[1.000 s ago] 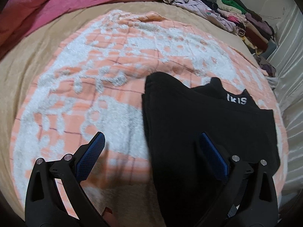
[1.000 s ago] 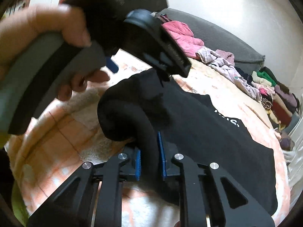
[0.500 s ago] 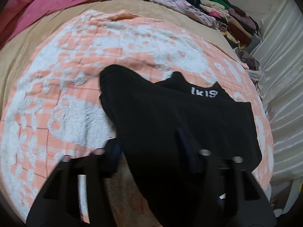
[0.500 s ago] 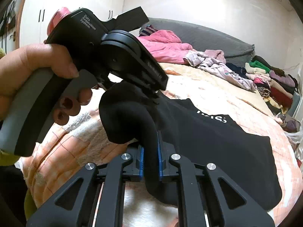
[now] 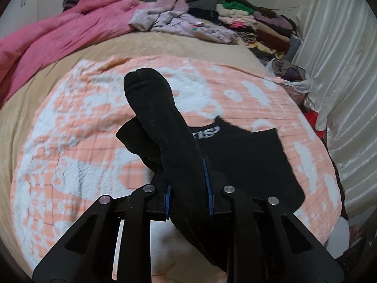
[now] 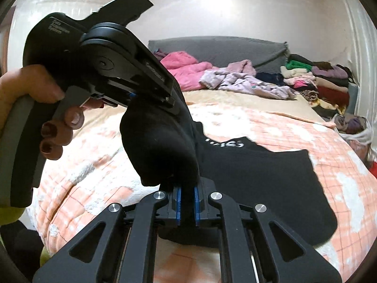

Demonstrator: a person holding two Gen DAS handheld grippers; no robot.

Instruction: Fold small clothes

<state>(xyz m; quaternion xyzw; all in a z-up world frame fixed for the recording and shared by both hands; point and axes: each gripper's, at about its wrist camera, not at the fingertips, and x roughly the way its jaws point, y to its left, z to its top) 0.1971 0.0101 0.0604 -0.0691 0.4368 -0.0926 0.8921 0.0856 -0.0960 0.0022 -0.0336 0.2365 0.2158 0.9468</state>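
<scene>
White lettering (image 5: pixel 206 133) on the black garment (image 5: pixel 247 165) is half covered by a raised fold, unreadable; in right wrist view it's blurred too. Lower hem of garment runs behind the left hand-held gripper (image 5: pixel 188 188), out of sight. Label on that gripper's housing in right wrist view: too blurred to read. Person's hand (image 6: pixel 35 94) cut off at frame edge. Clothes pile (image 5: pixel 254 21) at far end: items too small to tell apart.

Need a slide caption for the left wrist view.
Left tool closing on black garment, lifting a fold above the orange-and-white blanket.
</scene>
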